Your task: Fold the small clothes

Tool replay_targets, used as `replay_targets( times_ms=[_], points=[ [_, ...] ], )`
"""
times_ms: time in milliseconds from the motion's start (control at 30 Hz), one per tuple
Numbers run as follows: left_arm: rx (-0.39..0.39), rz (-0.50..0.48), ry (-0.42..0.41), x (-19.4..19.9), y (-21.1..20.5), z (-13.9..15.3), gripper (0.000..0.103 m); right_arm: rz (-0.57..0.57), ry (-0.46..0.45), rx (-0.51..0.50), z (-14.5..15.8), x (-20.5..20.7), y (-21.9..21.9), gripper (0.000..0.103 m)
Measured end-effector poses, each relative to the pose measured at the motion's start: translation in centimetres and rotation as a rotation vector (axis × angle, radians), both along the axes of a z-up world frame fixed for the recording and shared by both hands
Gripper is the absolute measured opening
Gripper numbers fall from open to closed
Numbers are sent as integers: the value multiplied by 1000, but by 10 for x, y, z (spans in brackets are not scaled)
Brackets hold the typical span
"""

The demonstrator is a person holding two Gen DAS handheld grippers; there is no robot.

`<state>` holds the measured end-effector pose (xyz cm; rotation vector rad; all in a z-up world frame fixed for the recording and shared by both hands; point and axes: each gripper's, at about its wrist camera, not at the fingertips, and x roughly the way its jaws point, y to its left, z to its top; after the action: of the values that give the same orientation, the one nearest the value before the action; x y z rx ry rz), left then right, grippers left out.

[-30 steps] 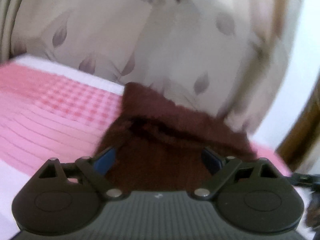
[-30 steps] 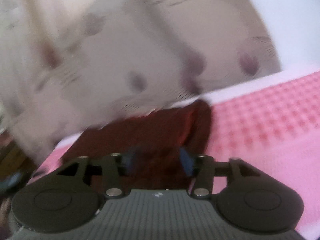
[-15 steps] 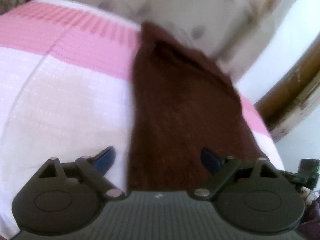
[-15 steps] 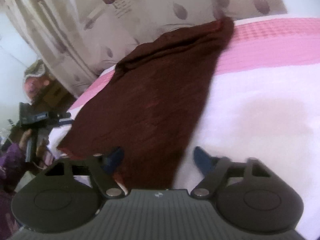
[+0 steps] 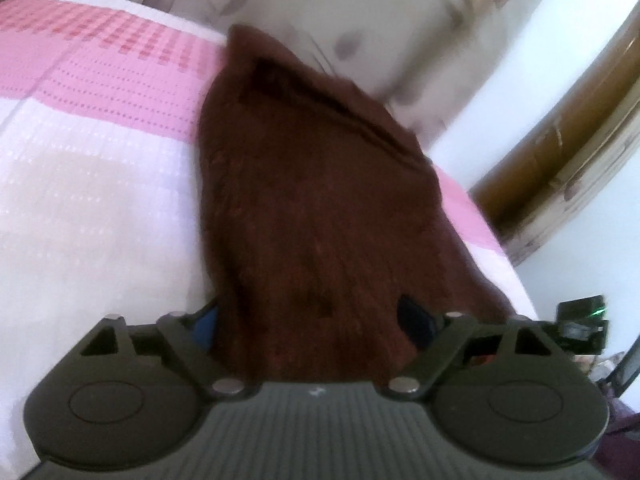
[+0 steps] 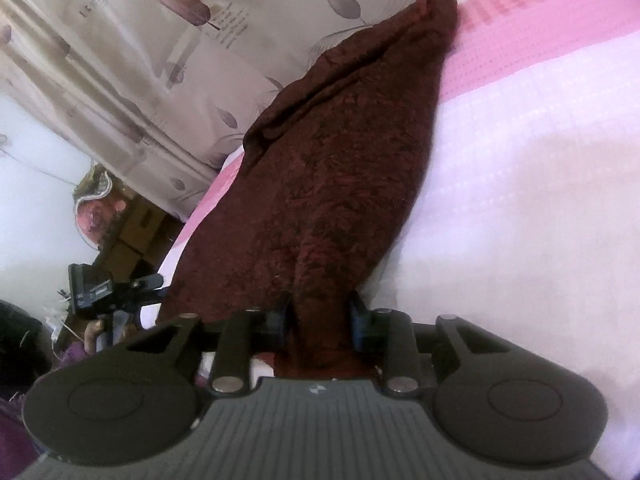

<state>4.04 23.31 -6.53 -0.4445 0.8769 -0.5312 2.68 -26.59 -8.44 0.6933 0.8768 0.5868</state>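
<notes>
Right tongs point(image 6: 320, 322) hide gathered cloth point(image 6: 336, 168) edge

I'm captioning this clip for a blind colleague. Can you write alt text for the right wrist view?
The right gripper pinches a bunched near end of a dark maroon garment that stretches away across a pink and white bedspread towards a leaf-print curtain.
</notes>
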Motion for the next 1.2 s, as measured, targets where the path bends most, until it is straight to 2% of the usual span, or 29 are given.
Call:
replay_targets(
  times_ms=[33, 67, 100, 133, 200, 267, 333, 433, 500, 533, 600, 633, 700, 767, 800, 833, 900, 1000, 1033, 1100, 1133, 1200],
  points=[
    [32, 9, -7, -2, -2, 1, 50, 4, -11, 18, 0, 0, 2, 60],
    [87, 31, -8, -4, -5, 1, 21, 6, -22, 10, 2, 0, 5, 64],
    [120, 55, -7, -4, -6, 0, 17, 9, -30, 2, 4, -1, 8, 71],
    [95, 65, 1, -6, -2, -2, 17, 15, -38, -1, 6, -2, 11, 76],
    [38, 84, 25, -7, 6, -6, 15, 21, -54, -26, 8, -3, 17, 77],
    [31, 93, 24, -11, 7, -7, 13, 25, -68, -52, 9, -2, 22, 69],
    [36, 104, 23, -13, 4, -6, 12, 1, -25, -74, 4, 1, 22, 17],
    [6, 140, 6, -18, 3, -1, 12, -26, -20, -32, -4, -2, 16, 17],
    [-23, 129, -8, -24, 5, 3, 12, -39, -33, -2, 0, -6, 14, 17],
    [-10, 126, -14, -27, 4, 4, 12, -52, -44, 40, 2, -9, 10, 17],
    [-31, 118, 2, -28, 8, 3, 13, -69, -58, 74, 5, -12, 3, 17],
    [-41, 120, 3, -27, 11, 4, 16, -69, -66, 70, 8, -13, 0, 17],
    [-7, 131, 24, -23, 14, 6, 33, -67, -64, 73, 8, -14, -6, 17],
    [52, 134, 33, -19, 14, 9, 80, -59, -58, 52, 7, -13, -8, 17],
    [62, 140, 21, -19, 14, 10, 85, -53, -55, 47, 6, -13, -8, 17],
    [62, 142, 5, -20, 15, 11, 88, -47, -46, 60, 3, -12, -8, 18],
    [82, 118, 24, -16, 11, 8, 90, -52, -37, 52, 1, -10, -9, 19],
    [111, 48, -2, -11, -2, 7, 92, -65, -25, 46, -3, -10, -12, 31],
    [126, 42, -14, -10, -6, 7, 88, -77, -18, 44, -5, -11, -15, 35],
    [119, 36, -3, -8, -13, 2, 14, -71, -22, 35, -6, -9, -13, 34],
    [95, 26, 39, -6, -15, -5, 10, -69, -24, 18, -6, -8, -10, 33],
    [70, 60, 10, -12, -17, -9, 9, -55, -36, 5, -7, -8, -2, 30]
  ],
)
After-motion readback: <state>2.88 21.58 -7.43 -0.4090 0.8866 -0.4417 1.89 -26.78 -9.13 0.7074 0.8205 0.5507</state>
